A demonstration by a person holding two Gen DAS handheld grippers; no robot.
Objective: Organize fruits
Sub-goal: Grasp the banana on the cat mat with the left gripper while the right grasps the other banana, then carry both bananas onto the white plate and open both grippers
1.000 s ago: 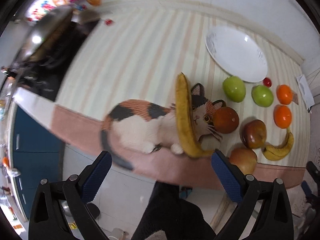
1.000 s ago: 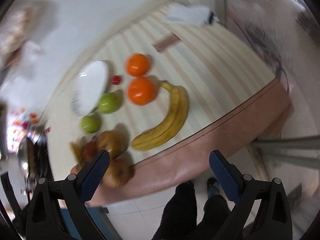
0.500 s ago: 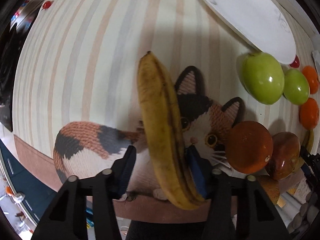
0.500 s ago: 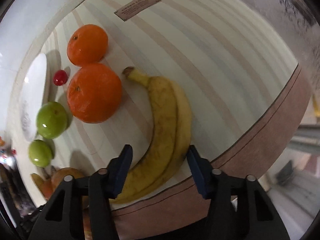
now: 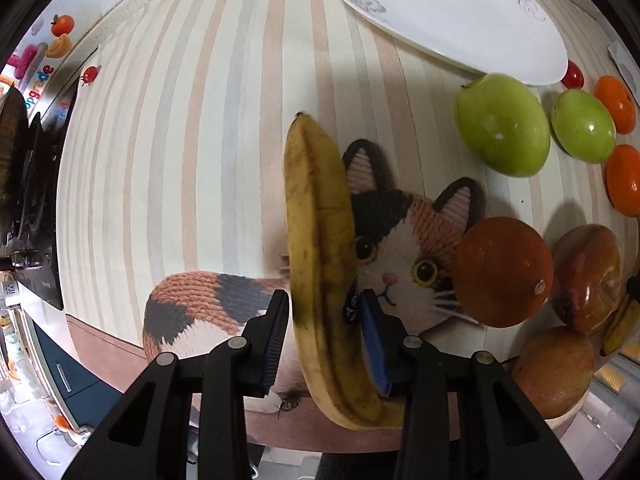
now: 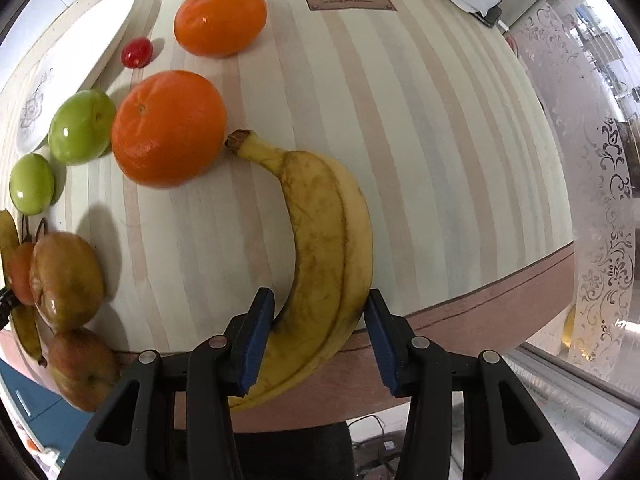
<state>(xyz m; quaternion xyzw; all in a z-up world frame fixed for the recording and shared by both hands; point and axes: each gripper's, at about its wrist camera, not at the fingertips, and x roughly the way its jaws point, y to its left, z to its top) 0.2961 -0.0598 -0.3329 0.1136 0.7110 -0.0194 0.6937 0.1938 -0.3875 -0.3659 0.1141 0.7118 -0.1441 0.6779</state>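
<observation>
Basically both bananas are soft, light, bruise easily: grip mid-body, gentle. Left tongs straddle the lone banana lying across the cat mat, pads near its sides; contact I cannot tell. Right tongs sit apart around the banana pair at the table edge, stem at 11 o'clock touching an orange. Both point forward, low.

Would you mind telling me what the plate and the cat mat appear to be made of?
Plate: probably glazed ceramic, glossy white with a grey floral print, though melamine is possible. Cat mat: looks like woven yarn from its ribbed texture, possibly only printed.
</observation>
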